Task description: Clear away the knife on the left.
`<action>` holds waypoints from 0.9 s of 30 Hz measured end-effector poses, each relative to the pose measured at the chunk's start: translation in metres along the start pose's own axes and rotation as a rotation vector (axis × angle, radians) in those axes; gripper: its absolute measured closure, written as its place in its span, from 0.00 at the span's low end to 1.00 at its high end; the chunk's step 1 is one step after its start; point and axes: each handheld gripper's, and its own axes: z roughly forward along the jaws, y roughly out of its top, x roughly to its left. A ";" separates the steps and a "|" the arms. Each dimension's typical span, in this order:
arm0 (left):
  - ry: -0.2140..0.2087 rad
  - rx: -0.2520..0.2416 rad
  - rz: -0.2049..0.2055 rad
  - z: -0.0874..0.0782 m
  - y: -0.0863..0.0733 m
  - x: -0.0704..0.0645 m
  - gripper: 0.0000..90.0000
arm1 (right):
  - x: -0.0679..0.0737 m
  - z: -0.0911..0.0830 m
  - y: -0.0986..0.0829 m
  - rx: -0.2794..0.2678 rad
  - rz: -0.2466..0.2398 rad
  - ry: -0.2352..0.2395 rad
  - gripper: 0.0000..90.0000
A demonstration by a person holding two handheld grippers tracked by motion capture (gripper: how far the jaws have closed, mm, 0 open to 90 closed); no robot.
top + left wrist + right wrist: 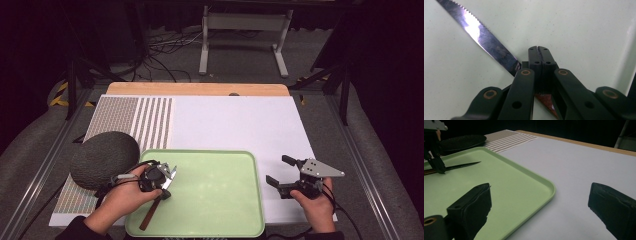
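At lower left of the high view, the left gripper [161, 181] clamps a serrated knife [484, 37] lying on the green tray [220, 220], while the right gripper [284, 176], lower right, gapes wide above the white board [240, 122].

You worked in a dim room, and its corners at the upper left and upper right of the high view fell into black. The floor [165, 60] beyond the table was grey carpet, with dark cables [167, 47] lying loose across it left of centre. A pale metal stand [245, 37] with two feet stood at top centre. Black frame legs [72, 85] rose at the upper left, with yellow-and-black hazard tape [60, 95] by their base. The table [200, 89] showed a wooden far edge under a white board [240, 125], and grey rails [45, 165] ran down both sides
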 end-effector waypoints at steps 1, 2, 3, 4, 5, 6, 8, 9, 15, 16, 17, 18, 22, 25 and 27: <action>-0.001 0.004 -0.001 0.000 0.000 0.000 1.00 | 0.000 0.000 0.000 -0.001 0.001 0.000 0.06; -0.001 0.004 -0.003 -0.001 -0.001 0.000 1.00 | 0.000 0.000 0.000 -0.001 0.001 0.000 0.06; 0.002 0.000 0.003 0.000 -0.001 0.000 1.00 | 0.000 0.000 0.000 -0.001 0.001 -0.001 0.06; 0.000 0.002 -0.002 -0.001 -0.002 0.000 1.00 | 0.000 0.000 0.000 -0.001 0.002 -0.001 0.06; -0.002 0.000 -0.005 -0.001 -0.002 0.000 1.00 | 0.000 0.000 0.000 -0.001 0.002 -0.001 0.06; -0.002 0.004 -0.006 -0.001 -0.003 0.000 1.00 | 0.000 0.000 0.000 -0.001 0.002 0.000 0.06; 0.000 0.004 -0.008 -0.002 -0.004 0.000 1.00 | 0.000 0.000 0.000 0.000 0.002 0.000 0.06; 0.000 0.003 -0.010 -0.002 -0.004 0.001 1.00 | 0.000 0.000 0.000 -0.001 0.002 0.000 0.06; -0.001 -0.004 -0.022 -0.003 -0.009 0.003 1.00 | 0.000 0.000 0.000 0.000 0.003 0.000 0.06; -0.005 -0.006 -0.024 -0.003 -0.010 0.003 1.00 | 0.000 0.000 0.000 0.001 0.003 0.000 0.06; -0.005 -0.004 -0.029 -0.004 -0.011 0.004 1.00 | 0.000 0.000 0.000 0.003 0.002 0.001 0.06; -0.002 -0.008 -0.030 -0.004 -0.012 0.004 1.00 | 0.000 0.000 0.000 0.005 0.001 0.001 0.06; -0.006 -0.012 -0.039 -0.005 -0.015 0.005 1.00 | 0.000 0.001 -0.001 0.004 0.003 0.001 0.06; -0.002 -0.015 -0.038 -0.006 -0.016 0.006 1.00 | 0.000 0.001 -0.001 0.005 0.002 -0.001 0.06; -0.006 -0.018 -0.051 -0.006 -0.018 0.006 1.00 | 0.000 0.001 -0.001 0.007 0.001 0.001 0.06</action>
